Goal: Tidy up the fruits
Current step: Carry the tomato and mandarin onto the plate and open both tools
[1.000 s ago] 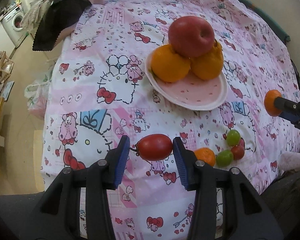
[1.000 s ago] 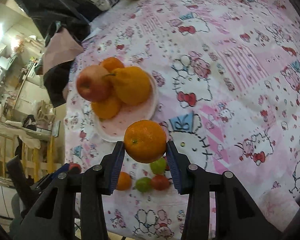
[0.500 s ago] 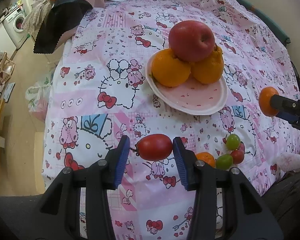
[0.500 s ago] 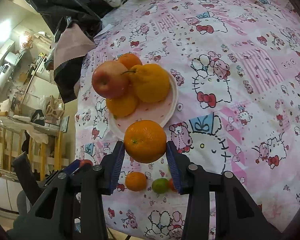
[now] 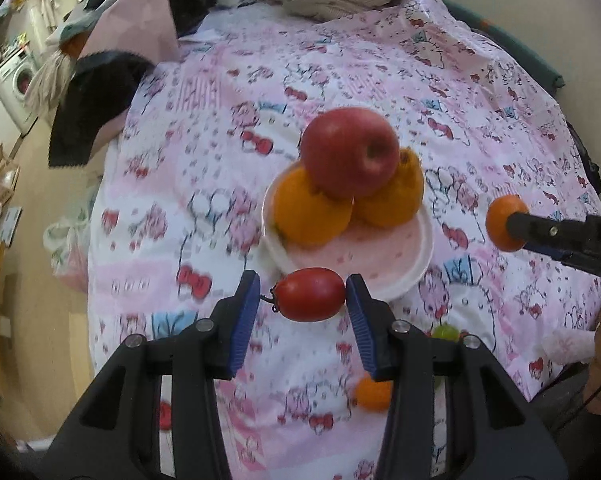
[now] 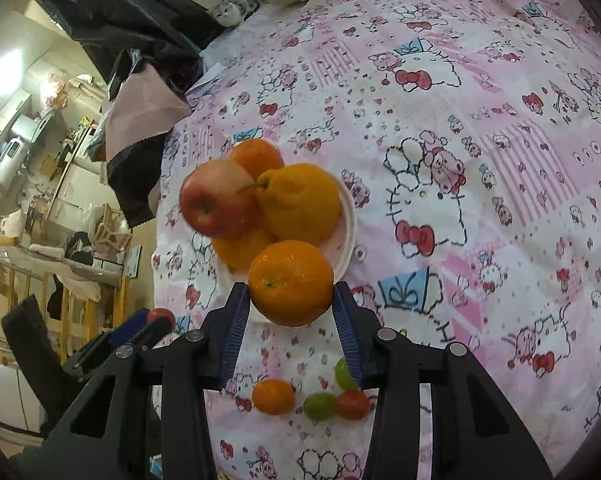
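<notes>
Red and oval, the small tomato we carry sits low in the centre of the left wrist frame, pinched end to end by the blue pads of our left gripper, just below the rim of the pale pink plate. Our right gripper clamps a round orange mandarin at the lower centre of its own frame, before the plate's near edge.

On that plate we count one red apple stacked on citrus. The left view shows two orange fruits beneath it, while the right view reveals three: a knobby large one, one behind and one under the apple.

Loose fruit lies on the pink cartoon-print cloth. The right view gives four pieces: one small orange, two green grapes and one small red tomato. The left view shows only the orange and one green piece, the rest hidden by the gripper.

Only the right view shows the grey-and-white cat at the upper left clearly; the left view blurs it.
</notes>
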Action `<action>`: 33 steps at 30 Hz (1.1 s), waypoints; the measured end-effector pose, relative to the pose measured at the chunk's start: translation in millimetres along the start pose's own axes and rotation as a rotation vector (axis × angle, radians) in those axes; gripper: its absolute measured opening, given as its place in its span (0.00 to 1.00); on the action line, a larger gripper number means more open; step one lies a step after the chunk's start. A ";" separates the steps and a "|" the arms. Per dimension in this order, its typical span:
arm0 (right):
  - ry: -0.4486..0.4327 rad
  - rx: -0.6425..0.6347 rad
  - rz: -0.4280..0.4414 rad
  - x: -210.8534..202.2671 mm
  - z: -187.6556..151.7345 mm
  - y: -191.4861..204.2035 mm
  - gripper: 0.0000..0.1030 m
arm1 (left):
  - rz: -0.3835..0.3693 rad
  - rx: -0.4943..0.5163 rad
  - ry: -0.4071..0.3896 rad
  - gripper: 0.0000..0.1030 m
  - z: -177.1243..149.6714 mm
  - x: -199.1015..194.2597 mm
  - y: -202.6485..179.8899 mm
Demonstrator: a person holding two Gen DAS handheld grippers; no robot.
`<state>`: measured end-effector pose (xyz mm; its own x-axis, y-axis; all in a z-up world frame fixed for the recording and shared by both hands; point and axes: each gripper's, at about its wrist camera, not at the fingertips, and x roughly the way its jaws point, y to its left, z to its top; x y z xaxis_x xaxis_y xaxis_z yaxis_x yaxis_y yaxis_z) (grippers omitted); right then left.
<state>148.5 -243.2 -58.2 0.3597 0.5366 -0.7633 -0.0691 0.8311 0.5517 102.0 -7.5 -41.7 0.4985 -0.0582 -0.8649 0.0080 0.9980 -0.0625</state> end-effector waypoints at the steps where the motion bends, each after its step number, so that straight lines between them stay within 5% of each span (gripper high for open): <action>1: 0.001 -0.004 -0.008 4.1 3.5 -0.3 0.44 | -0.001 0.002 0.000 0.39 4.5 2.7 0.2; 15: 0.137 -0.063 -0.049 80.2 9.2 10.5 0.44 | -0.044 -0.003 0.136 0.39 16.4 75.5 -16.9; 33: 0.206 -0.019 -0.114 104.7 3.0 -1.1 0.46 | -0.028 -0.009 0.143 0.40 9.7 101.4 -14.8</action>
<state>189.1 -188.3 -137.7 0.1685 0.4556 -0.8741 -0.0573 0.8898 0.4527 160.9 -27.9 -123.7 0.3693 -0.0892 -0.9250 0.0121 0.9958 -0.0912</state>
